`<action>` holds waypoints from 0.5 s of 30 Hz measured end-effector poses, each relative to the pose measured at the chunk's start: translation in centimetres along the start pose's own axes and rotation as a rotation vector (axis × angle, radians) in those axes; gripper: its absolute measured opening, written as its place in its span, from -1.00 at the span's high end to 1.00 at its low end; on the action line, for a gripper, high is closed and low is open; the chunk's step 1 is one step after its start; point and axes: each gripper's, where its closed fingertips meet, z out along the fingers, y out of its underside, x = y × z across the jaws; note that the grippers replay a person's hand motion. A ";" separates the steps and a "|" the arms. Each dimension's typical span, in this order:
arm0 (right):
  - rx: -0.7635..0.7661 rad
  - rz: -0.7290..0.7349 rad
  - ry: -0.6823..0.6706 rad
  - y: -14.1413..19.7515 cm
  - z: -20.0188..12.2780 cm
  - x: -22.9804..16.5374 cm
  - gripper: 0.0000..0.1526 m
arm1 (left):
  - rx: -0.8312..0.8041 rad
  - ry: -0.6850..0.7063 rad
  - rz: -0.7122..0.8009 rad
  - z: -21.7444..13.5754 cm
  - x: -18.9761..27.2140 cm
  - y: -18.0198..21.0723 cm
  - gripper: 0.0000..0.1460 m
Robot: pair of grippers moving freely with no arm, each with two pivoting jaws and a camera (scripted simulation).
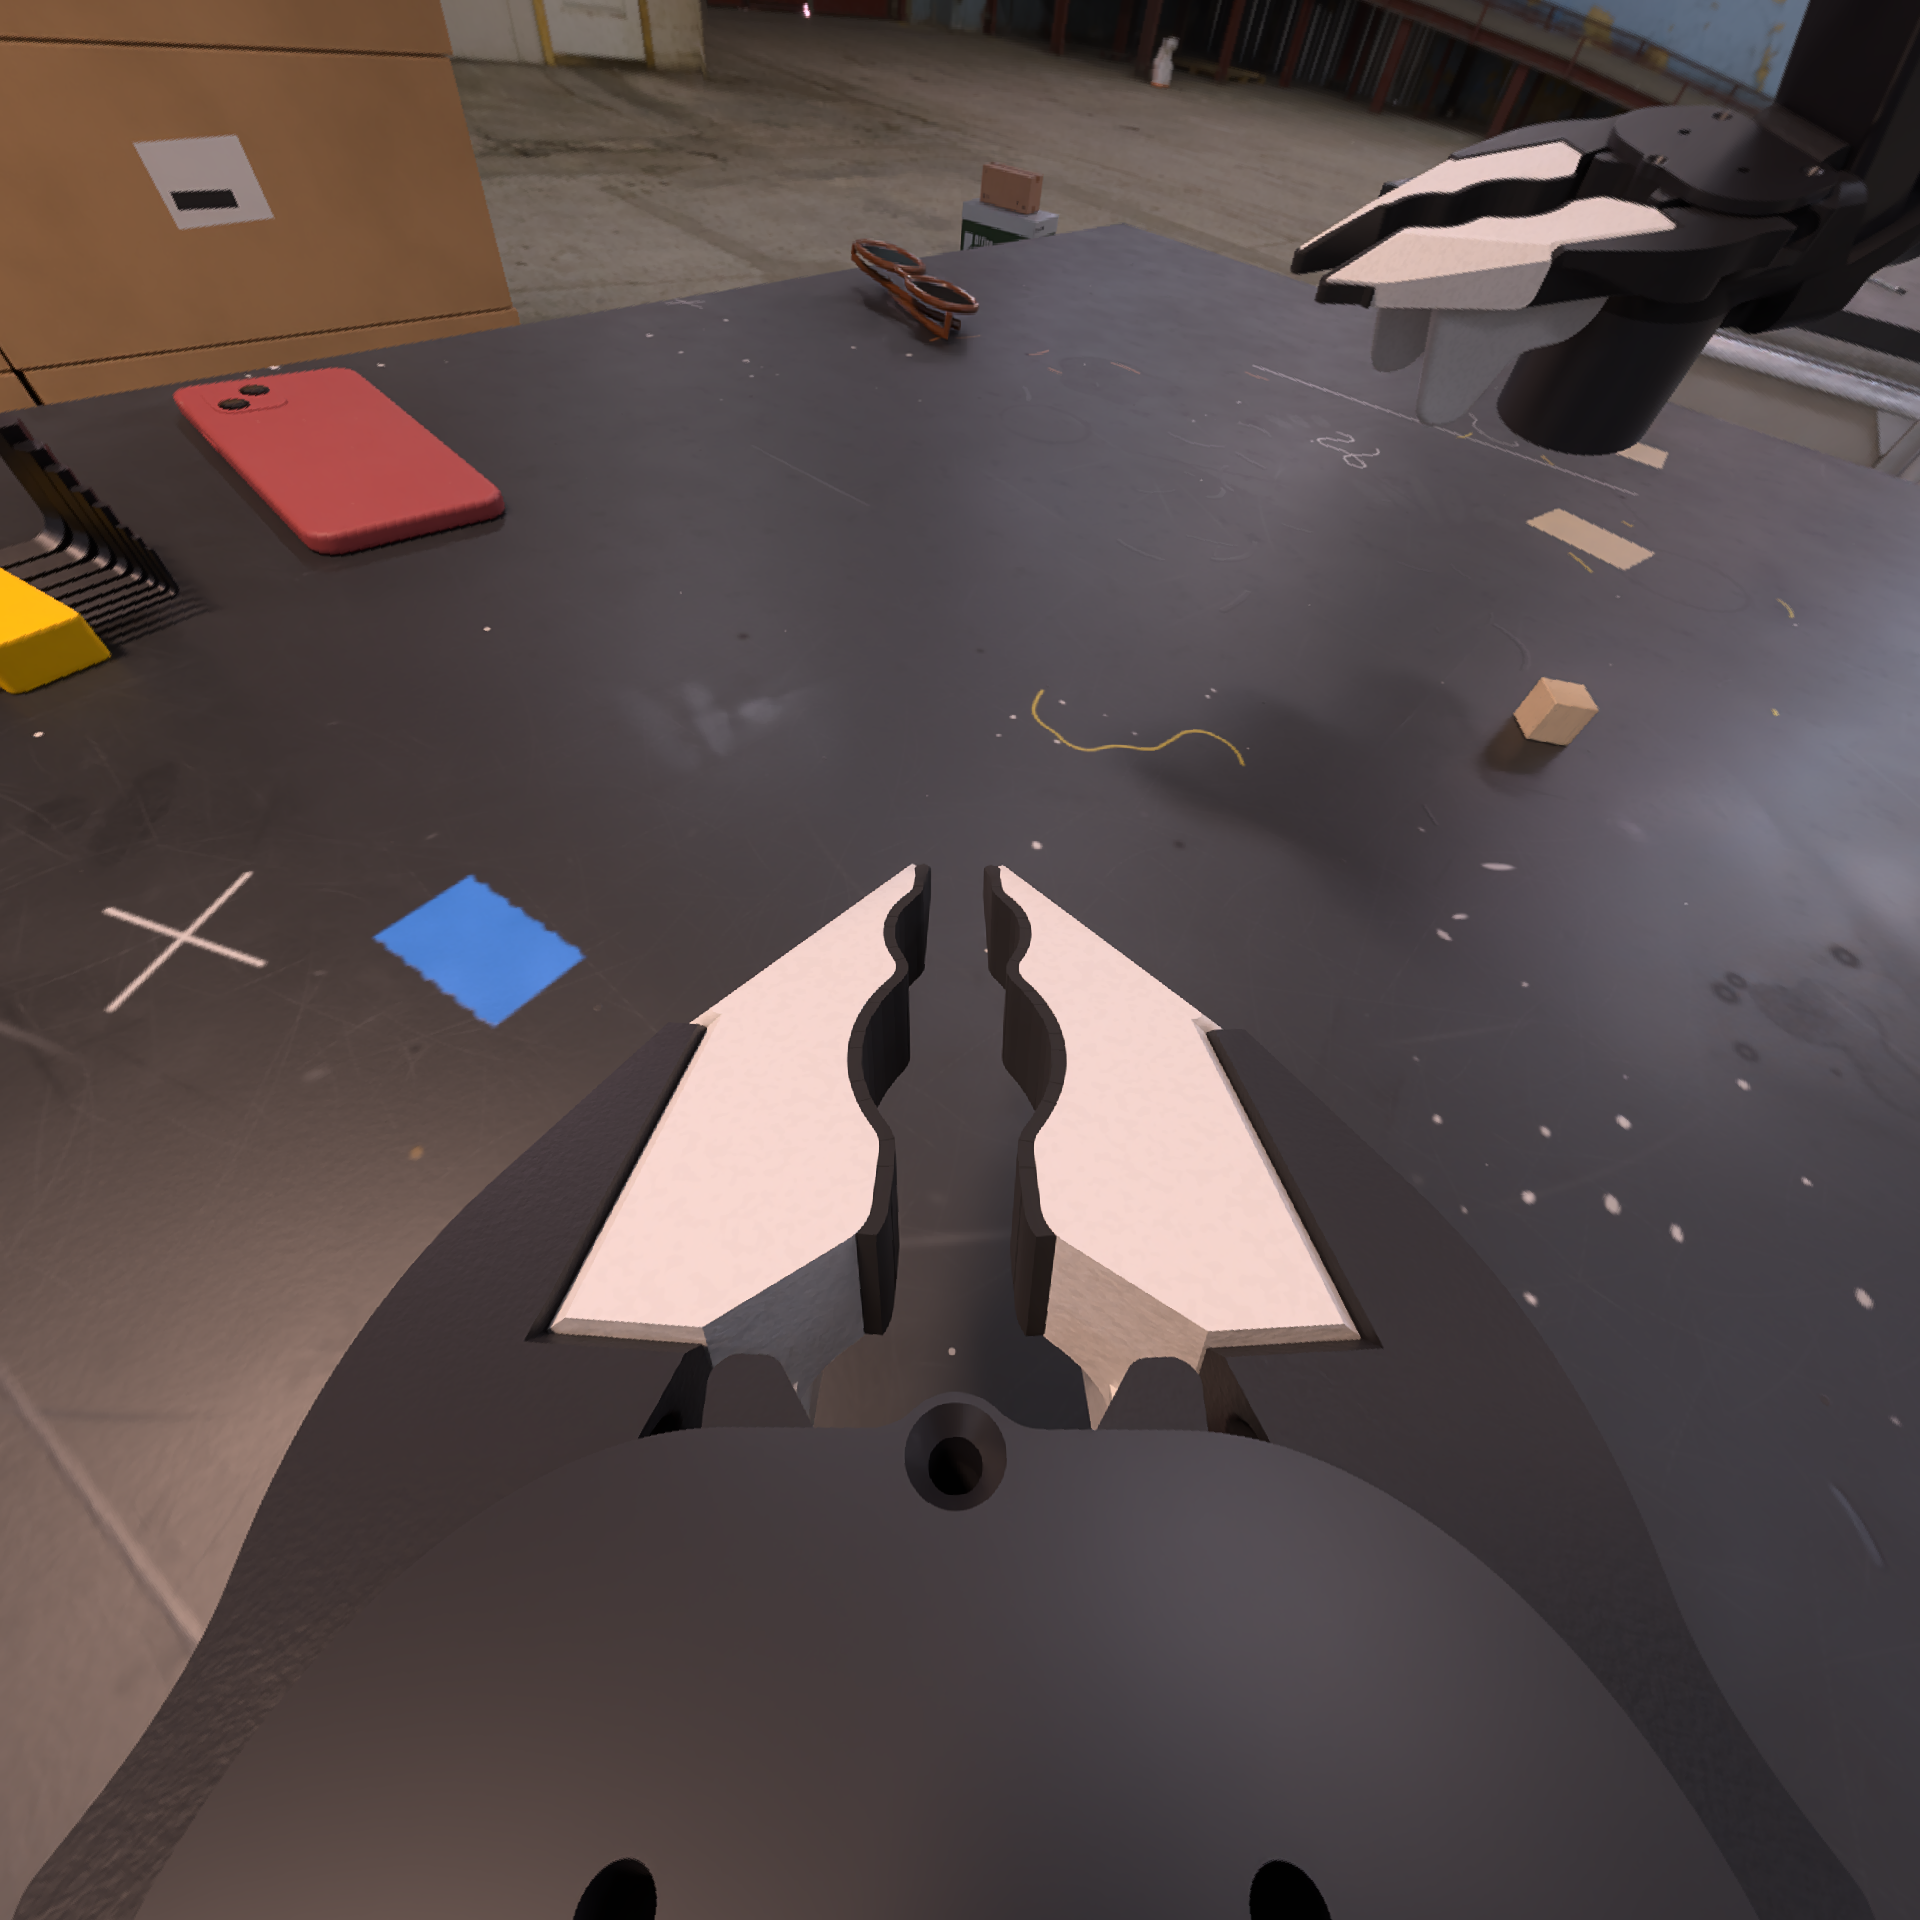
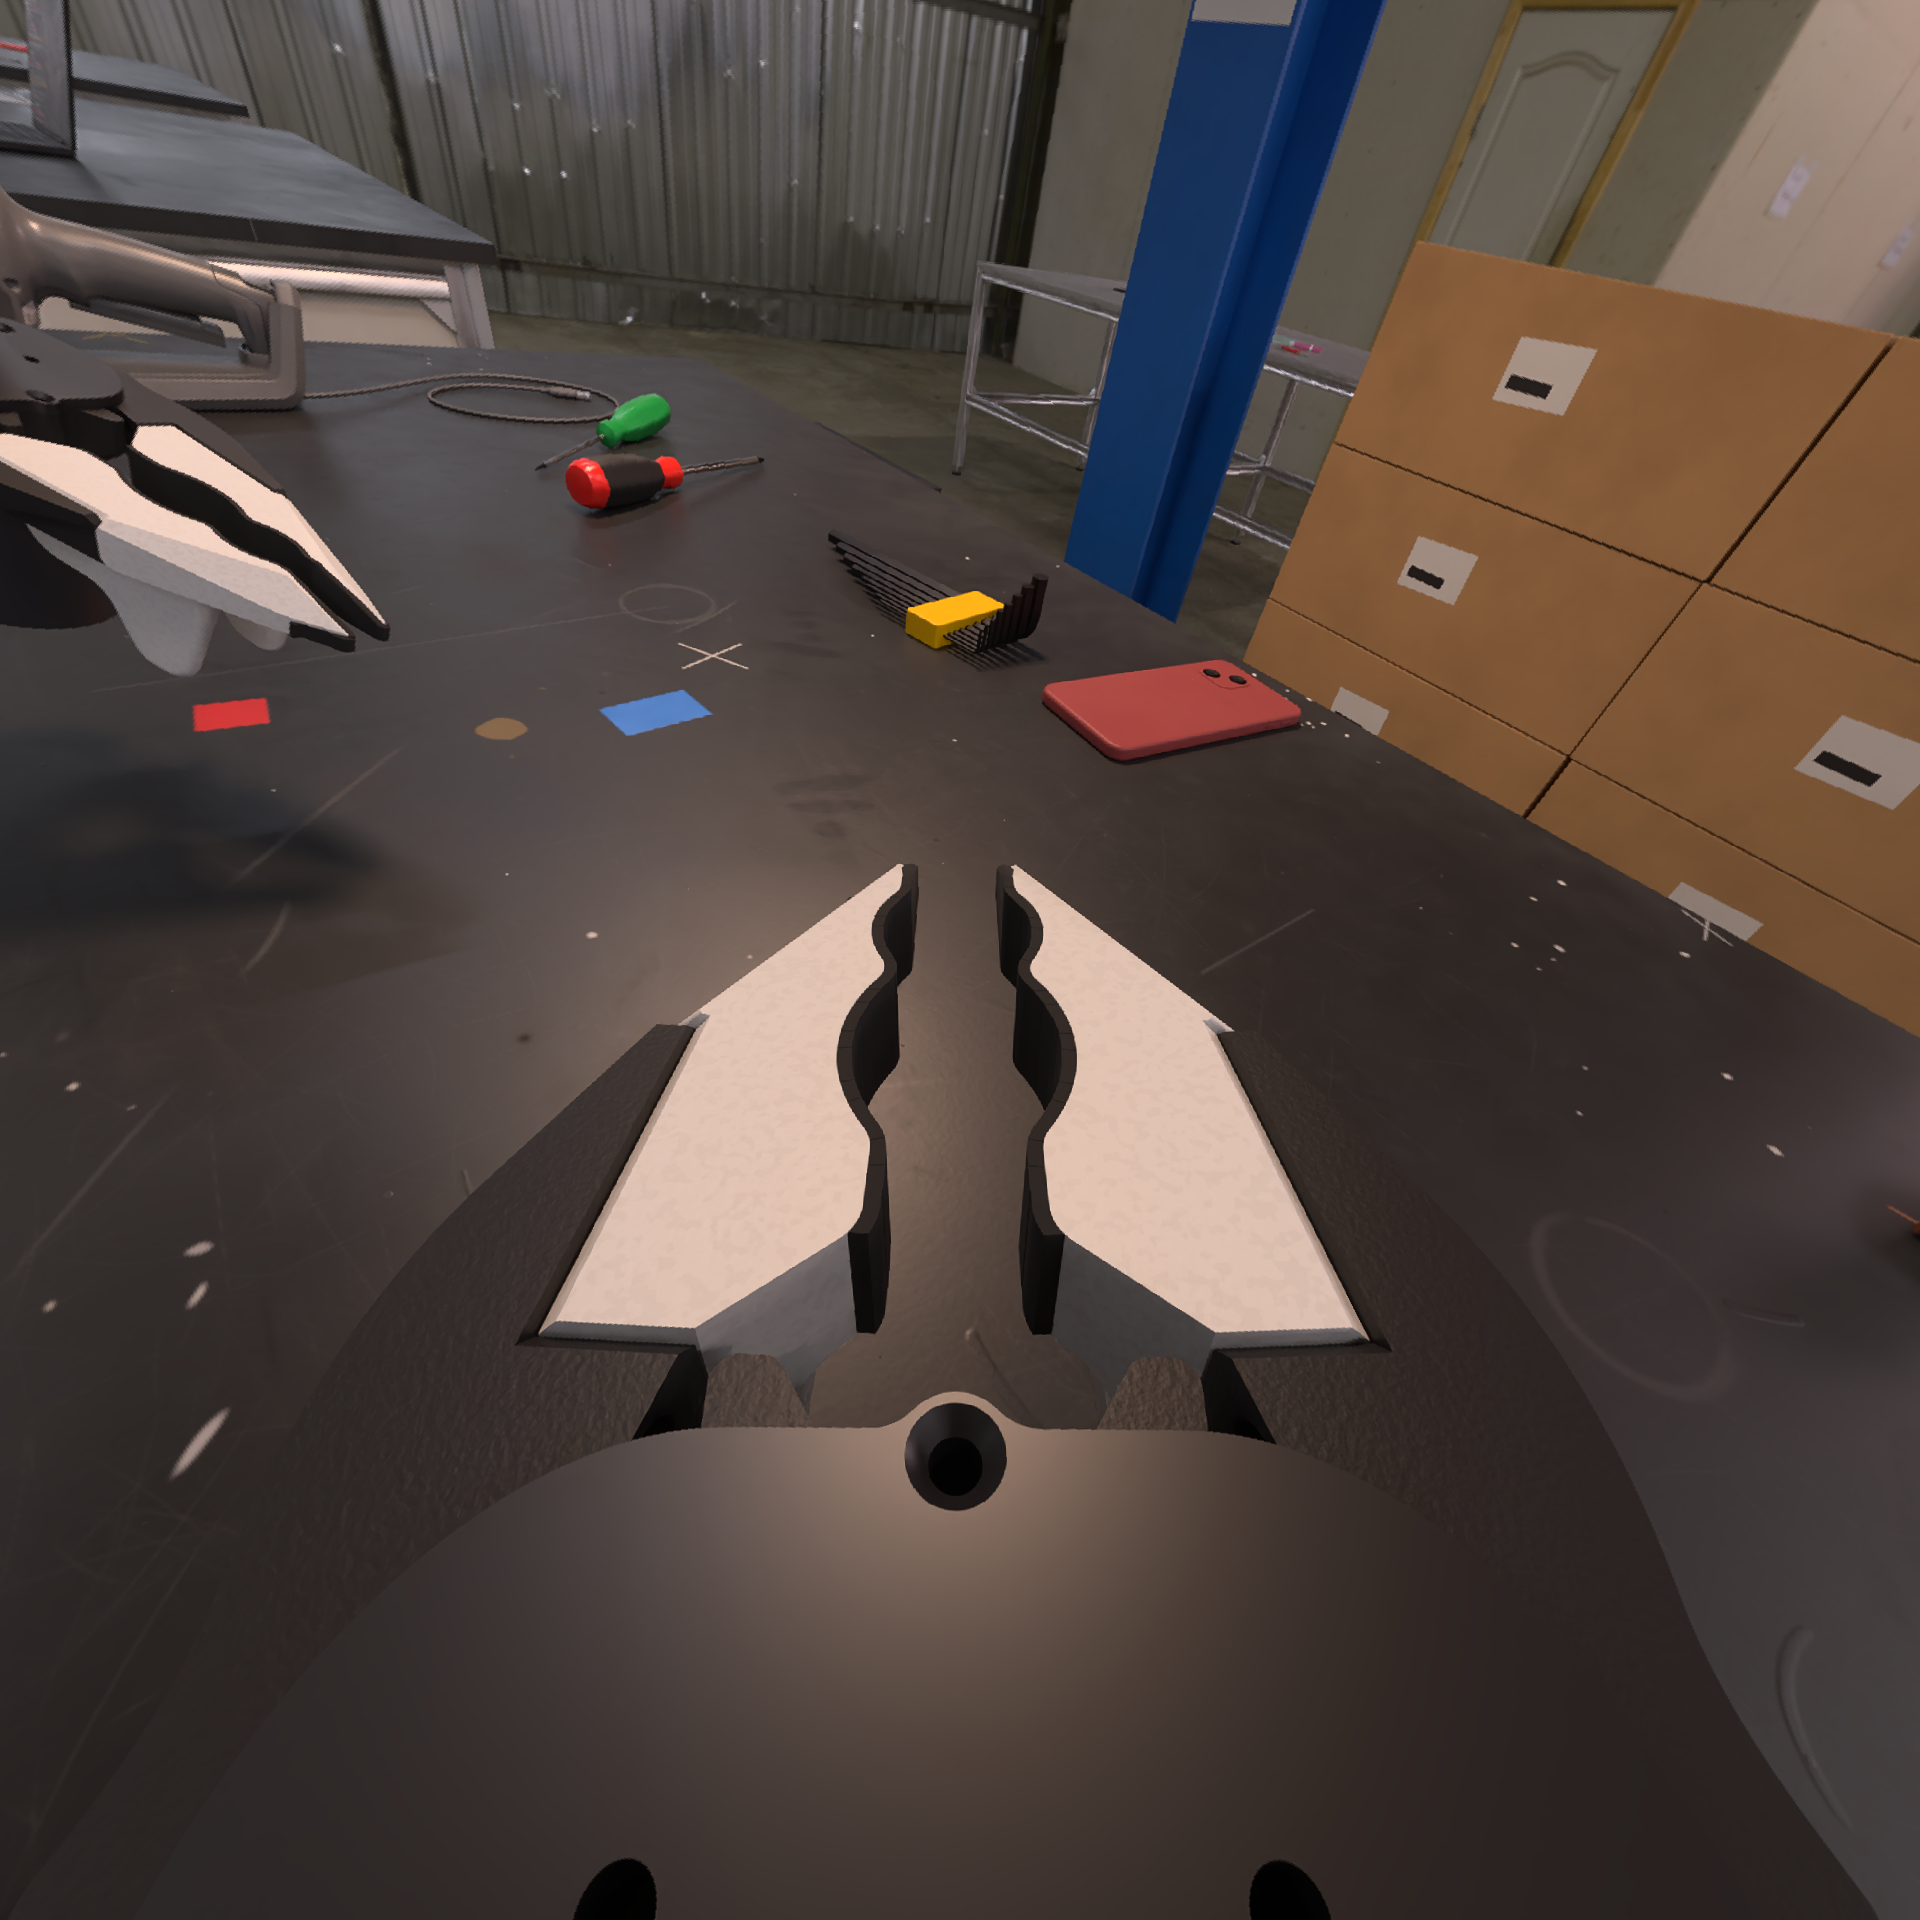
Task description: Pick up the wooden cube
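Note:
The wooden cube (image 1: 1555, 711), small and light tan, sits on the dark table (image 1: 935, 582), ahead and to the right of my left gripper (image 1: 956, 883). The left gripper is empty, its jaws a narrow gap apart, above the table; it also shows in the right wrist view (image 2: 364, 632). My right gripper (image 2: 956, 883) is empty, jaws a narrow gap apart. In the left wrist view it (image 1: 1322, 278) hovers above the table's far right, beyond the cube. The cube is out of the right wrist view.
A red phone (image 1: 338, 457), a yellow-handled hex key set (image 2: 961, 615), sunglasses (image 1: 914, 288), two screwdrivers (image 2: 623, 480), a cable (image 2: 509, 398) and a grey tool (image 2: 156, 312) lie on the table. Cardboard boxes (image 2: 1621, 540) stand beyond one edge, a blue pillar (image 2: 1216, 312) beside them.

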 end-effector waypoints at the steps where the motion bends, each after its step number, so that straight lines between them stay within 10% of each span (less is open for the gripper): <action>1: -0.001 0.002 0.000 0.1 0.0 0.0 0.81 | 0.002 0.002 0.001 0.0 0.1 0.0 0.86; 15: 0.061 0.018 0.039 -0.8 -1.0 0.5 0.80 | -0.016 0.025 0.023 0.5 0.9 0.4 0.86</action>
